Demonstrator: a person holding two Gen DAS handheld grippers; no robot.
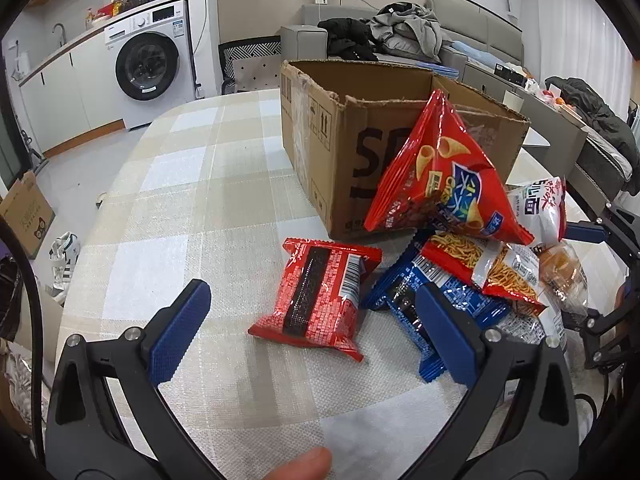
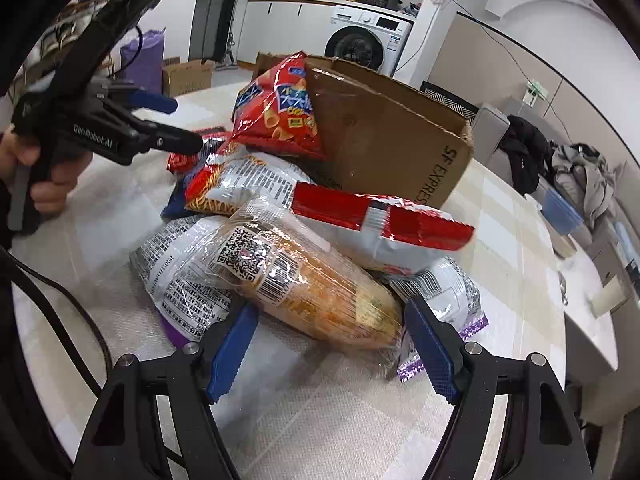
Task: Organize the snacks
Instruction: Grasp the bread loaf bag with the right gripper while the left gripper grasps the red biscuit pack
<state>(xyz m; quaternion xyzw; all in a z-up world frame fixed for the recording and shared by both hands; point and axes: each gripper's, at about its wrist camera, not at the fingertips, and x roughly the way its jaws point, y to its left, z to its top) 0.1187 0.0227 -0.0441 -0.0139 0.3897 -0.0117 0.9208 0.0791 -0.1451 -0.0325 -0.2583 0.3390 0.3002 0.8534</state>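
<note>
An open cardboard box (image 1: 340, 148) stands on the checked table (image 1: 180, 200); it also shows in the right wrist view (image 2: 392, 140). A red cone-chip bag (image 1: 440, 176) leans on it. Below lie a red packet (image 1: 320, 300), a blue packet (image 1: 404, 296) and a noodle-snack bag (image 1: 492, 264). My left gripper (image 1: 316, 320) is open above the red packet. My right gripper (image 2: 332, 348) is open, its jaws on either side of a clear-wrapped bread roll (image 2: 312, 284) on top of the pile. A red-and-white bag (image 2: 380, 224) lies behind the roll.
A washing machine (image 1: 148, 64) and counter stand at the back left. A sofa with clothes (image 1: 400, 36) is behind the box. A small carton (image 1: 24, 212) and shoes lie on the floor to the left. The table's left half shows bare cloth.
</note>
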